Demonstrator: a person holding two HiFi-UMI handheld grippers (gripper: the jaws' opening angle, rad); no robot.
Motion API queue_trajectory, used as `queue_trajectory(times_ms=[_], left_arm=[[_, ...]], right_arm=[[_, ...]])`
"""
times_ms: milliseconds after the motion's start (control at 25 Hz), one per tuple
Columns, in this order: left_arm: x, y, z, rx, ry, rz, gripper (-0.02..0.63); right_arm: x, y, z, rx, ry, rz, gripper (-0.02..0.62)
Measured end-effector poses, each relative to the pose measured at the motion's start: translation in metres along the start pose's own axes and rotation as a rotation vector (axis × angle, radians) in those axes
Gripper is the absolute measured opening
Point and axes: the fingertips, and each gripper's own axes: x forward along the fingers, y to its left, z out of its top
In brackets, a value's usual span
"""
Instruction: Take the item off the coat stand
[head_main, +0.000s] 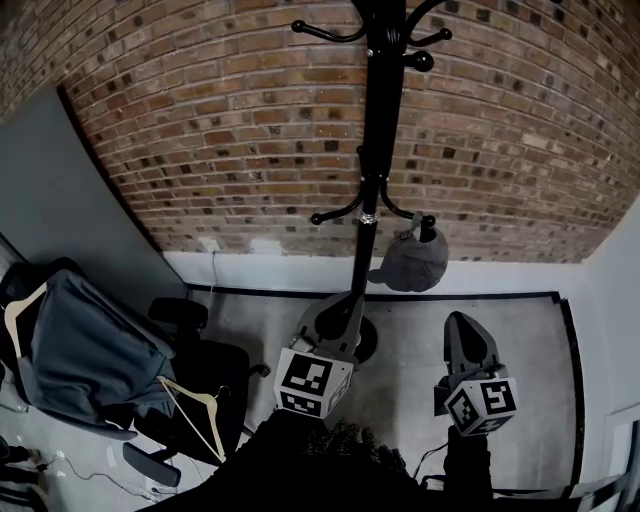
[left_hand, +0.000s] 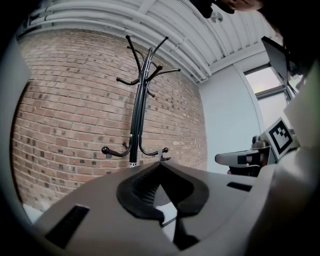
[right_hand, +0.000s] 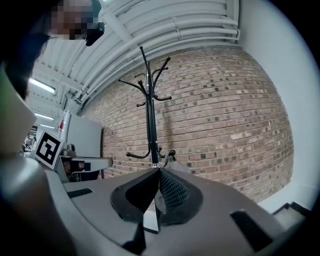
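A black coat stand (head_main: 375, 150) rises in front of the brick wall. A grey cap (head_main: 410, 262) hangs from its lower right hook. In the head view my left gripper (head_main: 338, 303) is low at the foot of the pole, left of and below the cap. My right gripper (head_main: 463, 322) is below and to the right of the cap, apart from it. Both are shut with nothing between the jaws. From the left gripper view the stand (left_hand: 140, 100) is ahead of the closed jaw tips (left_hand: 160, 165). The right gripper view shows the cap (right_hand: 176, 163) just past its closed tips (right_hand: 159, 169).
An office chair (head_main: 190, 370) at the left carries a grey jacket (head_main: 90, 360) and wooden hangers (head_main: 200, 405). A grey partition (head_main: 60, 190) stands behind it. The stand's round base (head_main: 366, 342) sits on the grey floor by the white baseboard (head_main: 260, 270).
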Motion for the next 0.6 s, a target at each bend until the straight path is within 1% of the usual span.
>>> queue_trajectory(times_ms=[200, 400, 600], left_arm=[[0.007, 0.009, -0.005, 0.002, 0.015, 0.021, 0.008], [0.025, 0.021, -0.01, -0.005, 0.026, 0.012, 0.008], [0.047, 0.034, -0.003, -0.007, 0.018, -0.006, 0.008]], right_arm=[[0.016, -0.007, -0.009, 0.01, 0.011, 0.012, 0.009], [0.037, -0.015, -0.014, 0.004, 0.02, 0.011, 0.009], [0.057, -0.025, -0.013, -0.014, 0.033, -0.006, 0.011]])
